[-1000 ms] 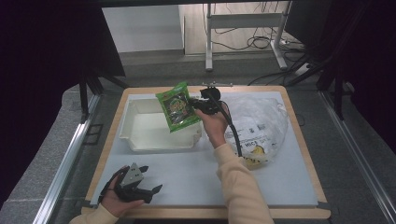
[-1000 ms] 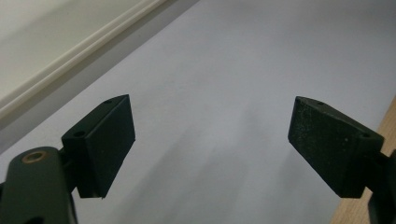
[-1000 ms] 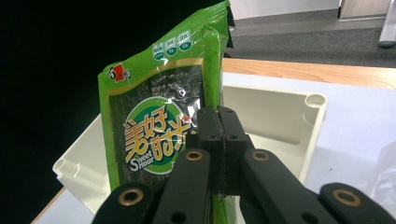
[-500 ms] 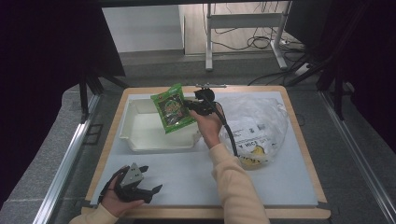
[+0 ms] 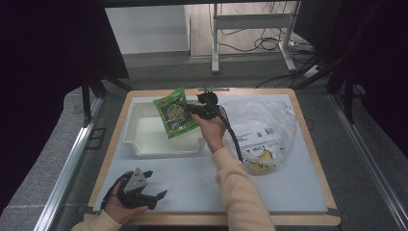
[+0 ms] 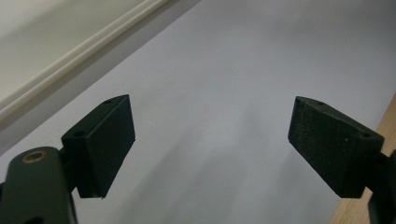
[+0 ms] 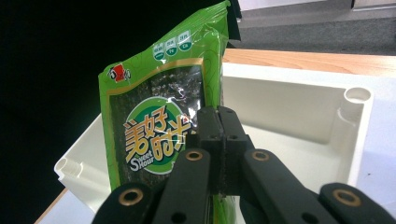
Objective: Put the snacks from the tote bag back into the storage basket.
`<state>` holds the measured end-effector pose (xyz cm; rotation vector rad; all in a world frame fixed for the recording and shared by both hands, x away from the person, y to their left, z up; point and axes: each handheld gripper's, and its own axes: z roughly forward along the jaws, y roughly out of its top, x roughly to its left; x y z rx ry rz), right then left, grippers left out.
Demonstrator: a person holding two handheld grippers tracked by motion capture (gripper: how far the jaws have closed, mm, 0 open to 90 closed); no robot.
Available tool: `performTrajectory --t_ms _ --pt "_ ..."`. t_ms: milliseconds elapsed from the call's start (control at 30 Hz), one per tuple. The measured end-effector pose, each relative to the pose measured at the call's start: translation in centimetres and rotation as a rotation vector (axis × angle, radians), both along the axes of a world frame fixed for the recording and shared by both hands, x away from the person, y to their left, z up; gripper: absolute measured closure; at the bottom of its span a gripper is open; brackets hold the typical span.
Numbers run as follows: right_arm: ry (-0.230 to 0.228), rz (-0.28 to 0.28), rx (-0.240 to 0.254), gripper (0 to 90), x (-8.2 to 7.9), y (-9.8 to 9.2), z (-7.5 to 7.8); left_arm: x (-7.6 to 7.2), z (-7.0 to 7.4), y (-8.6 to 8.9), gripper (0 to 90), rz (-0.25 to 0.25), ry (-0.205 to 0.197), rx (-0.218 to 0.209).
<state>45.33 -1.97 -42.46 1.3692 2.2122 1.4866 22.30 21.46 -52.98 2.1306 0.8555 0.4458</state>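
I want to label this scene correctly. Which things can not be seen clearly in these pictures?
- Packet: right gripper view, lower edge hidden behind the right gripper.
- Bag: high view, contents blurred by crinkled plastic; its print is too small to read.
- Tray: high view, part of its floor covered by the packet.
- Left gripper: high view, body partly hidden by the hand.

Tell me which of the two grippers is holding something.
The right gripper, shut on the green snack packet above the white tray. The left gripper rests open with bare mat between its jaws.
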Motion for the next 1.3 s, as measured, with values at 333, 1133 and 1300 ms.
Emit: performTrajectory --t_ms 333,1133,1300 --pt "0.018 0.008 0.026 89.9 0.2 1.1 -0.5 0.0 0.0 0.0 14.5 -0.001 -0.001 0.000" --pt "0.058 -0.011 0.014 89.8 0.9 4.4 -2.9 0.0 0.1 0.0 14.6 -0.001 -0.002 -0.009" --pt "0.062 -0.011 0.012 89.8 0.8 5.1 -3.2 -0.1 0.1 0.0 14.6 -0.001 -0.004 -0.011"
